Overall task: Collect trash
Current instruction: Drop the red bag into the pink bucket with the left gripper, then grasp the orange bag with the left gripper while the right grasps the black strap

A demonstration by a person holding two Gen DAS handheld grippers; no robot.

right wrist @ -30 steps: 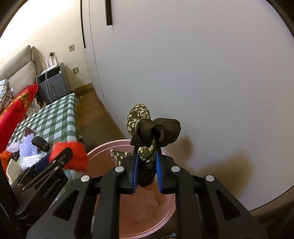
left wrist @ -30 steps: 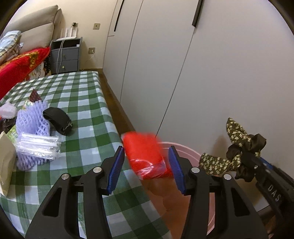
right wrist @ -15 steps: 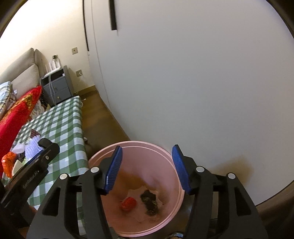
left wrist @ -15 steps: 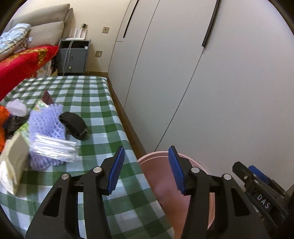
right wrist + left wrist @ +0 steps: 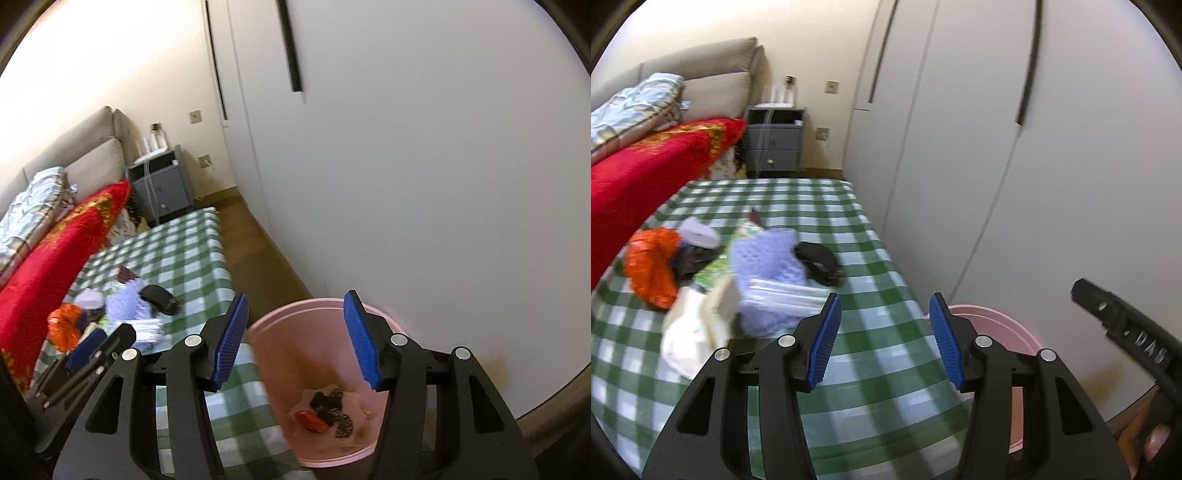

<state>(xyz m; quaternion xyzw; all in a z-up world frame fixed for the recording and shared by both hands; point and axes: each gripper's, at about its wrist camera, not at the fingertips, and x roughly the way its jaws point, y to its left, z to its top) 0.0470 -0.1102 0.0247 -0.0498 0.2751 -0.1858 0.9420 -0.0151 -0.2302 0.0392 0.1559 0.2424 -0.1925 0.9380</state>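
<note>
A pink bin [image 5: 295,332] stands on the floor beside the green checked table [image 5: 871,373]. In it lie a red packet [image 5: 311,421] and a dark floral hair tie [image 5: 332,406]. My right gripper [image 5: 295,336] is open and empty above the bin. My left gripper [image 5: 884,341] is open and empty over the table's right edge, facing a trash pile: an orange bag [image 5: 652,266], purple foam netting [image 5: 768,258], a clear plastic packet [image 5: 786,295], white paper [image 5: 690,336] and a black strap [image 5: 818,262]. The bin's rim [image 5: 1004,317] shows in the left wrist view.
White wardrobe doors [image 5: 1034,166] rise close on the right. A bed with a red blanket [image 5: 646,170] lies left of the table. A grey nightstand [image 5: 774,144] stands at the back. Brown floor [image 5: 258,240] runs between table and wardrobe.
Both grippers opened and dropped their loads: the red packet and the hair tie now lie in the bin. Both grippers have since swung left toward the table.
</note>
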